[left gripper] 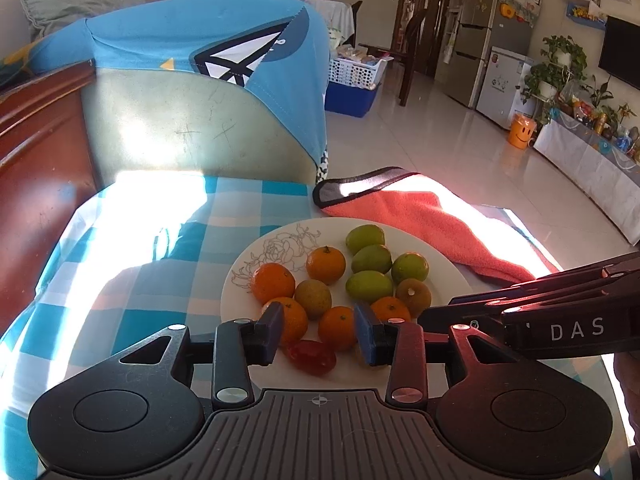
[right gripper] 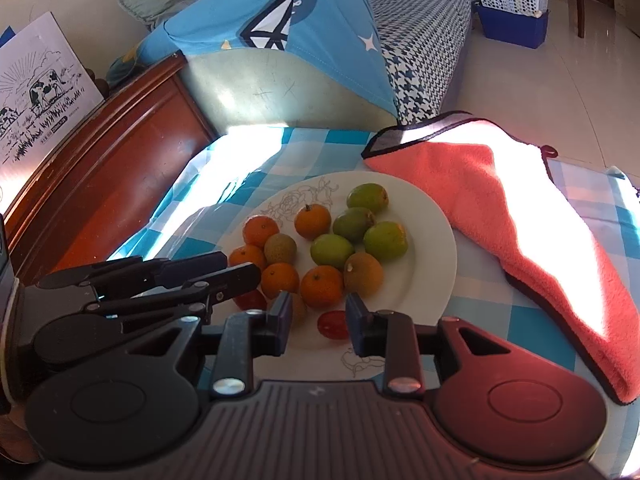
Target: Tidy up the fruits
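Both grippers hover empty over the plate's (left gripper: 444,256) crowded near edge.
Left gripper (left gripper: 318,330) and right gripper (right gripper: 316,320), jaws parted, could nudge the red tomatoes (right gripper: 333,324) off.

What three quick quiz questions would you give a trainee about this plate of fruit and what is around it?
1. How many green fruits lie on the white plate?
2. True or false: the orange cloth lies on the checked tablecloth, beside the plate.
3. In the left wrist view, which fruit lies closest to the plate's near rim?
A. a red tomato
B. a green fruit
C. a banana

Key: 1. four; 2. true; 3. A
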`<state>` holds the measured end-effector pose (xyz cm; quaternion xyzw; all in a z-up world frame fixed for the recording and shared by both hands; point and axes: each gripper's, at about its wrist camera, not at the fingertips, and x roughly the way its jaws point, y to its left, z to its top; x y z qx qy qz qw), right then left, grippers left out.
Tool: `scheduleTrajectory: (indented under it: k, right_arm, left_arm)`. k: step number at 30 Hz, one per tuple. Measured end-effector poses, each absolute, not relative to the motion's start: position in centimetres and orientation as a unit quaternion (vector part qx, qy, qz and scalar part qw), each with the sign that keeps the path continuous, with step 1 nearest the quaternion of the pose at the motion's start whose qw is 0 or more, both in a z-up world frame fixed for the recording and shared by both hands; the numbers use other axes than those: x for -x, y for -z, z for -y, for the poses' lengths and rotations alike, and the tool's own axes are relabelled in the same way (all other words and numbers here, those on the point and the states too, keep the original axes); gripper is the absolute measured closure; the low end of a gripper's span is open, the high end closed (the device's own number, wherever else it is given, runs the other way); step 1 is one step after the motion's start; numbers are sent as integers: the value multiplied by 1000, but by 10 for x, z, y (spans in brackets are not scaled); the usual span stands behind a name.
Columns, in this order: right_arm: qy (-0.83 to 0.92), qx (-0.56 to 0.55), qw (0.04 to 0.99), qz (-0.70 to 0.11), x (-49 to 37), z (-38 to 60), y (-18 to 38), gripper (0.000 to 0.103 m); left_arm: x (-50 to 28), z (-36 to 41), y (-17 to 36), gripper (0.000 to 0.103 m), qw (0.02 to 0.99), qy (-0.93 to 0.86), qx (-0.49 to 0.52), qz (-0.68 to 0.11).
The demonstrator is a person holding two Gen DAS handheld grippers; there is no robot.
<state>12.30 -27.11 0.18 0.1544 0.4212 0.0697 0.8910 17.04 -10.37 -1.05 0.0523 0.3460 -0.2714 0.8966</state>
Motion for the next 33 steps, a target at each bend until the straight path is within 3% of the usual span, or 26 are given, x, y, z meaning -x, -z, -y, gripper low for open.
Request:
scheduleTrajectory:
  k: [6,12,19,33]
  right_arm:
    - [-64,-157,894,-414,-122,274,-8,64]
    - [-54,-150,896,-414,-121,273,-15,50]
    - [-38,-127,897,-423,-113,268,-23,33]
    - [8,-84,892,-445,-96,256,-27,16]
  left_arm:
    - [-168,101,-2,33,905,246,-61,-343]
    - [-166,95,-11,20,907,223,-71,-351]
    - [-160,94,-14,12,903,203,-94,-367]
    - [-148,93,-17,9,891,173,-122,-401]
